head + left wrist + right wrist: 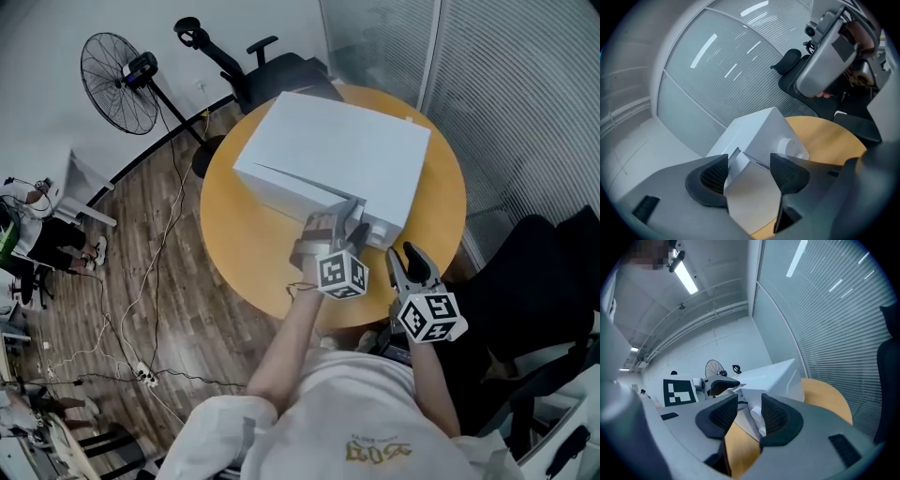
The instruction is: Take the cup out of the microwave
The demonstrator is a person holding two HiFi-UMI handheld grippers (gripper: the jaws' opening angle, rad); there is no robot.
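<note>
Head view: a white microwave (328, 155) sits on a round table (239, 253), its long side running from 10 to 4 o'clock. Its inside is hidden, and so is the cup. The left tongs (351, 214) meet its 5 o'clock corner.

Left gripper view: the jaws stand apart astride the slightly ajar door (750, 201).

Right gripper view: the right tongs (745, 411) gape, empty.

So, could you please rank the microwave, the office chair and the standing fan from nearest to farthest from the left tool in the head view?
1. Microwave, right at the left tool.
2. Office chair, beyond the table.
3. Standing fan, far upper left.
</note>
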